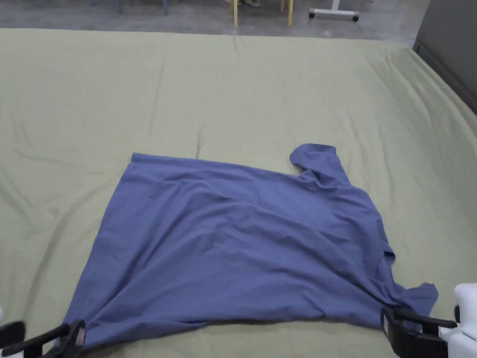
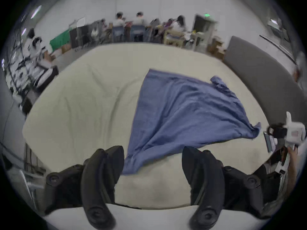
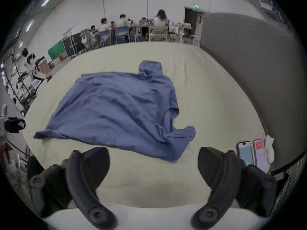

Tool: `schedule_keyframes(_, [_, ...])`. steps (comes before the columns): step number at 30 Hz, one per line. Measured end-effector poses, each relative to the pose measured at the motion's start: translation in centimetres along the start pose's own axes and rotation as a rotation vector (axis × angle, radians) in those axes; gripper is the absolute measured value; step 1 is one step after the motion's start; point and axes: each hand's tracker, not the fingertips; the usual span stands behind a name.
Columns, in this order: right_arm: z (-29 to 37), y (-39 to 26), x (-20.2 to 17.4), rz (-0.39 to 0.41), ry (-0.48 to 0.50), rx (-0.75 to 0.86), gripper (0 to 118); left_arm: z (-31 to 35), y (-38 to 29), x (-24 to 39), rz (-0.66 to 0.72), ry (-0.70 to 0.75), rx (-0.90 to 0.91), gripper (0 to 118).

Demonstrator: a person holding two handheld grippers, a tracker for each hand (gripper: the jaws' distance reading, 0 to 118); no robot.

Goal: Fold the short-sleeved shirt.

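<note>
blue shirt (image 1: 242, 247) spread flat, rumpled, on the green sheet (image 1: 233, 93); no fold made. left gripper (image 2: 152, 175) at 7 o'clock and right gripper (image 3: 153, 172) at 5 o'clock both gape empty.

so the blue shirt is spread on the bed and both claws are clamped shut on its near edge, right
Not quite. The blue shirt is spread on the bed, but the left claw and right claw are open; both gripper views show wide gaps holding no fabric.
</note>
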Motion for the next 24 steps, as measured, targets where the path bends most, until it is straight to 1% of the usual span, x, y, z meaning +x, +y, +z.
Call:
schedule_keyframes(1, [0.3,0.0,-0.7,0.010,0.016,-0.008,31,0.2,0.4,0.7,-0.024,0.007,0.025,0])
schedule_keyframes(2, [0.3,0.1,-1.3,0.016,0.024,-0.013,3,-0.1,0.6,1.1,-0.020,0.024,0.019,0])
schedule_keyframes(3, [-0.2,-0.3,-1.9,0.019,0.035,-0.015,3,-0.5,0.8,1.6,0.018,0.054,0.075,0])
schedule_keyframes(4, [-0.3,-0.6,-2.4,0.019,0.021,0.020,3,-1.5,0.7,1.0,0.007,0.005,0.011,0])
schedule_keyframes(5, [-0.6,-0.4,-2.5,0.020,0.038,-0.003,3,-2.2,0.8,1.2,0.018,-0.035,-0.029,0])
schedule_keyframes(6, [-1.1,-0.2,-2.8,0.020,0.076,-0.046,3,-2.5,0.8,1.5,0.019,0.002,-0.002,0])
schedule_keyframes(9, [-1.6,-0.1,-3.2,0.011,0.082,-0.016,3,-3.1,1.8,1.9,-0.008,0.007,0.004,0])
schedule_keyframes(12, [-2.2,0.7,-3.4,0.018,0.090,-0.015,3,-5.3,4.3,1.7,-0.024,0.005,0.010,0])
schedule_keyframes(14, [-2.7,1.7,-3.2,0.012,0.106,-0.010,3,-8.2,7.4,1.0,-0.028,-0.007,0.019,0])
schedule_keyframes(15, [-3.0,2.0,-3.3,0.013,0.107,-0.005,3,-10.3,9.5,0.4,-0.010,-0.026,0.015,12])
schedule_keyframes(16, [-3.2,2.6,-3.3,0.015,0.108,-0.004,3,-12.3,11.6,-0.2,0.023,-0.066,0.024,47])
schedule_keyframes(17, [-3.5,3.2,-3.3,0.021,0.110,-0.001,3,-14.8,13.6,-0.7,0.044,-0.076,-0.005,82])
schedule_keyframes(18, [-3.8,3.8,-3.2,0.025,0.108,0.004,3,-17.8,15.8,-1.1,0.051,-0.082,-0.060,94])
schedule_keyframes(19, [-4.3,4.3,-3.3,0.029,0.106,0.009,3,-20.8,17.8,-1.7,0.056,-0.112,-0.047,94])
schedule_keyframes(20, [-4.7,4.8,-3.2,0.030,0.107,0.009,3,-23.2,19.4,-1.9,0.060,-0.104,-0.041,94])
schedule_keyframes(21, [-5.2,5.4,-3.2,0.030,0.108,0.009,3,-26.5,21.0,-2.4,0.069,-0.095,-0.070,94])
schedule_keyframes(23, [-6.3,6.3,-3.3,0.034,0.101,0.002,3,-32.5,23.3,-3.0,0.094,-0.017,-0.167,95])
schedule_keyframes(24, [-6.9,6.7,-3.3,0.042,0.094,-0.003,3,-34.9,24.1,-3.5,0.085,-0.023,-0.178,95])
